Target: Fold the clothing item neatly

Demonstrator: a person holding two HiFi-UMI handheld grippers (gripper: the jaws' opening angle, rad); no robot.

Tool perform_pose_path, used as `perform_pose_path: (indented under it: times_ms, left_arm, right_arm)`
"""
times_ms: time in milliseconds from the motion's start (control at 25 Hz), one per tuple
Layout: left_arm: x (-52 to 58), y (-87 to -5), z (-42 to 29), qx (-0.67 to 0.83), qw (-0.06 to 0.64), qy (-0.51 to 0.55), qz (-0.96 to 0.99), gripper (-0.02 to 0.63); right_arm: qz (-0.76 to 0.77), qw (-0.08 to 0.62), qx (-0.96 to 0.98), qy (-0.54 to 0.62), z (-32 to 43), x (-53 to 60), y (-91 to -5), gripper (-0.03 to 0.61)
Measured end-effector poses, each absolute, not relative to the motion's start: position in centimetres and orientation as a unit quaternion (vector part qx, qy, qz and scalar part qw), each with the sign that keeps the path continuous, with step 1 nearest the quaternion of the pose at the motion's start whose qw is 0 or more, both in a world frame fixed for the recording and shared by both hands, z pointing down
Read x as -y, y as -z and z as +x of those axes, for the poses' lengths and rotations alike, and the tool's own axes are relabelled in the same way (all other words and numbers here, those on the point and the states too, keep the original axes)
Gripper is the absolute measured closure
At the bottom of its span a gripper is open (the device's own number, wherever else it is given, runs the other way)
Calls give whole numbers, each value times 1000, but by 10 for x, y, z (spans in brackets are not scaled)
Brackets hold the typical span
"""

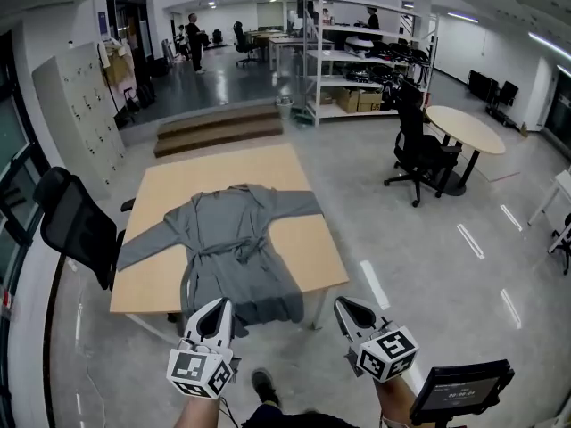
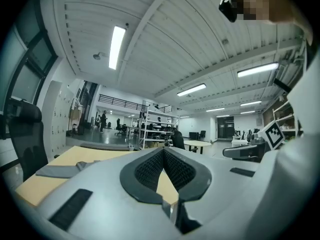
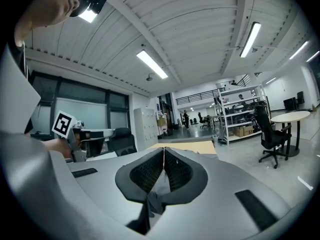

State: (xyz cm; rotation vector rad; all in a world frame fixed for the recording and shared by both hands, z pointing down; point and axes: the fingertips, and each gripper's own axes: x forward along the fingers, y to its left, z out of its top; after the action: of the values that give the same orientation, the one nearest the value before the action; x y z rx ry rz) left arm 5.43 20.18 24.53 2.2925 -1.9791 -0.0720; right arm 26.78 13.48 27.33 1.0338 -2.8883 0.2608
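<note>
A grey long-sleeved garment (image 1: 234,239) lies spread flat on the wooden table (image 1: 308,243), sleeves out to both sides, its hem hanging over the near edge. In the left gripper view a grey sleeve (image 2: 60,171) shows on the tabletop. My left gripper (image 1: 217,308) is held just short of the hem, shut with nothing in it (image 2: 163,151). My right gripper (image 1: 343,307) hovers off the table's near right corner, also shut and empty (image 3: 163,151). Neither touches the cloth.
A black office chair (image 1: 76,226) stands at the table's left side. Another black chair (image 1: 419,150) and a round table (image 1: 464,129) are to the right. Steps (image 1: 219,127) and metal shelving (image 1: 366,61) lie beyond. A dark screen (image 1: 459,389) sits at lower right.
</note>
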Motion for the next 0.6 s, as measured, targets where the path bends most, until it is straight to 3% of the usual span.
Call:
perform_pose_path:
  times_ms: [600]
  left_arm:
    - [-62, -259, -35, 583, 60, 37, 810, 615]
  right_arm:
    - [390, 31, 917, -71, 160, -3, -276, 569]
